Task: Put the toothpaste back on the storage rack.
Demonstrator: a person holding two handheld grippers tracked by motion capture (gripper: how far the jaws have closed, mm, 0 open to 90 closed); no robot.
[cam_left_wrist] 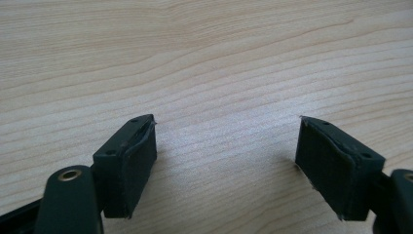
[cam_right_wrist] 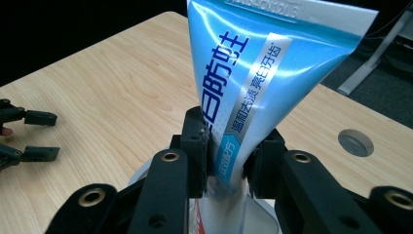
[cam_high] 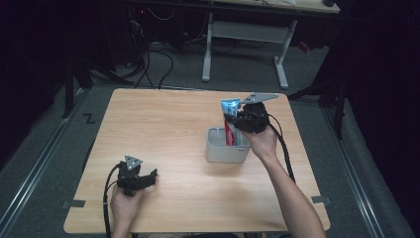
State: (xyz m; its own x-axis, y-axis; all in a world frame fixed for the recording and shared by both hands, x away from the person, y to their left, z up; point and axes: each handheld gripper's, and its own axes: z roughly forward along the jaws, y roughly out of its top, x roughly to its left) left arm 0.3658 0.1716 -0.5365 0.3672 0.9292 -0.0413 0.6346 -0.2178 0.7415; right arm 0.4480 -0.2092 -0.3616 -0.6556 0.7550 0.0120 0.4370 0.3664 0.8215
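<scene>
Right tongs [cam_right_wrist: 226, 163] were clamped on a blue toothpaste tube [cam_right_wrist: 258, 78], pads pinching its lower body, crimped end up. In the high view the tube [cam_high: 230, 119] stood upright with its red lower part inside a grey rectangular holder [cam_high: 220, 151] right of the table's centre; the right tongs [cam_high: 236, 120] gripped it from the right, just above the holder's rim. Left tongs [cam_left_wrist: 226, 161] were wide open with nothing between the pads, only bare wooden table [cam_left_wrist: 204, 63] beneath. In the high view the left tongs [cam_high: 151, 174] rested low at the near left of the table [cam_high: 163, 124], well apart from the holder.
</scene>
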